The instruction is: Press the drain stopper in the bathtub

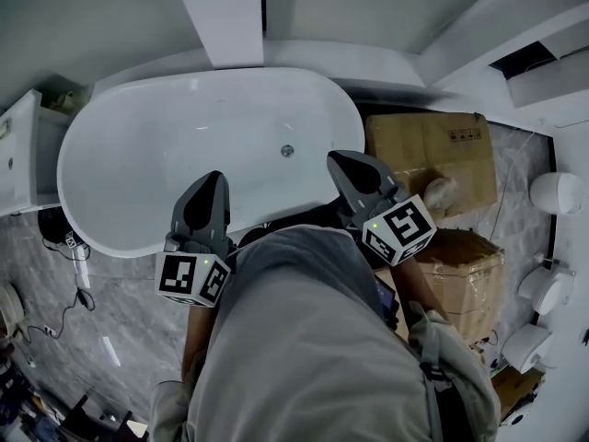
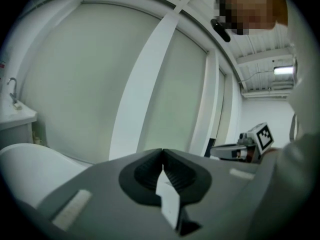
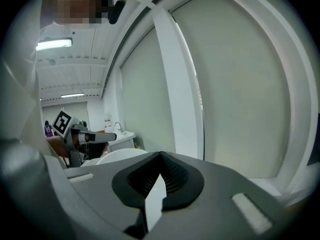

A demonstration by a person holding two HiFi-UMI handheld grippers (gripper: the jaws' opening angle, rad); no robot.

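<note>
Head view: white bathtub (image 1: 138, 155); drain stopper (image 1: 287, 150) on its floor, toward the right end. Left gripper (image 1: 214, 178) and right gripper (image 1: 335, 157) over the near rim, clear of the stopper.
Left gripper view: jaws together, empty.
Right gripper view: jaws together, empty.

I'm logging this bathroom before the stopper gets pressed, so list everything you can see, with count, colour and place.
bathtub: one, white, oval, centre of the head view
drain stopper: one, metallic, on the tub floor, towards its right end
cardboard boxes: at least two, brown, right of the tub
rounded fixtures: three, white, far right edge, kind unclear
cabinet: one, white, left of the tub
pillar: one, white, behind the tub
left gripper: one, dark grey, jaws together, empty, above the tub's near side
right gripper: one, dark grey, jaws together, empty, near the stopper
</note>
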